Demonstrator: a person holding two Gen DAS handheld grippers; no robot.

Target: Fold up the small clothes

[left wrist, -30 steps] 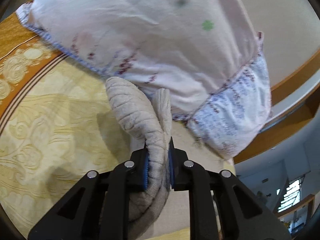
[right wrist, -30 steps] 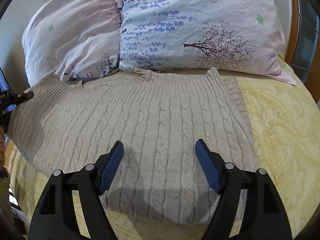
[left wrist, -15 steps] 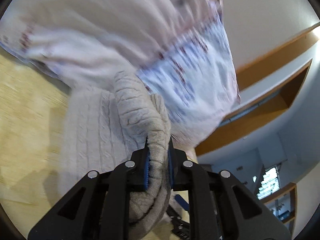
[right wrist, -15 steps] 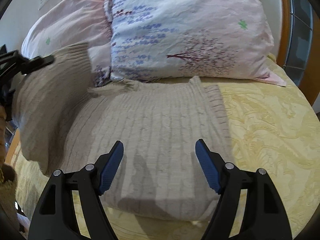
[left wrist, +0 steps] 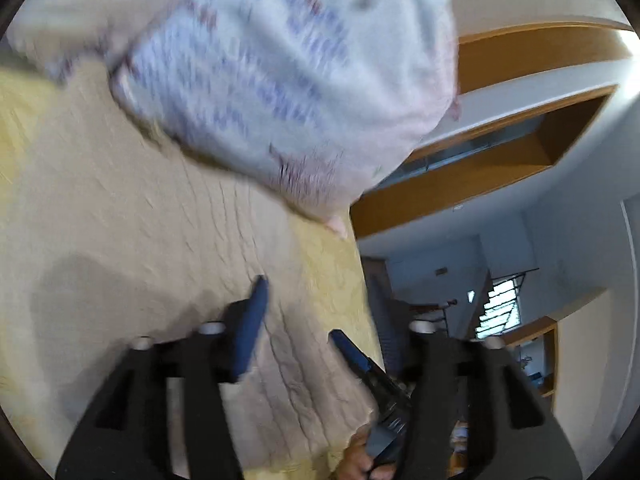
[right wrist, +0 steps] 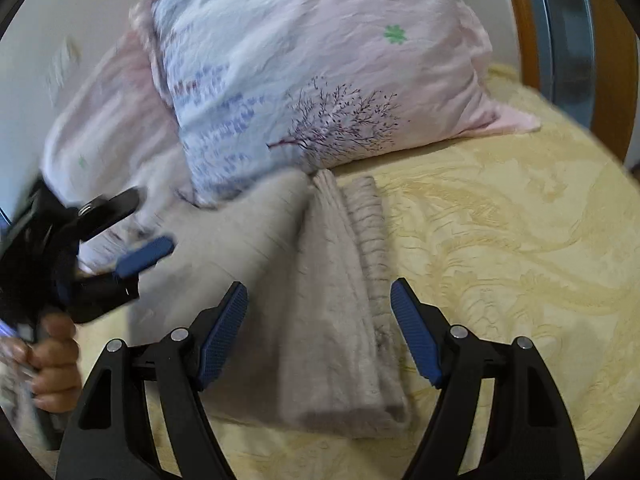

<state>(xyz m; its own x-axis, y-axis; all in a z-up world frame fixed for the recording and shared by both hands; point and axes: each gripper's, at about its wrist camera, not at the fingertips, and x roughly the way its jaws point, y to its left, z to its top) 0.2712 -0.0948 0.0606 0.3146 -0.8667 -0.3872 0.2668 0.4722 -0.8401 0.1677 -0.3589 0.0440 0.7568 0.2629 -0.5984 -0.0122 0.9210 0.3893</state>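
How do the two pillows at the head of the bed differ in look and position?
The front pillow shows a blue panel with purple flower rows and a dark tree print; the back pillow looks mostly plain pink. The front pillow overlaps the back pillow and lies nearer the wooden bed frame; the back pillow lies toward the wall side. Both carry a small green clover mark, and the sweater reaches both.

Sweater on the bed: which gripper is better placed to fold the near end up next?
Probably the right gripper: it is open, hanging straight over the folded sweater. The left gripper sits off to the side, jaws opening.
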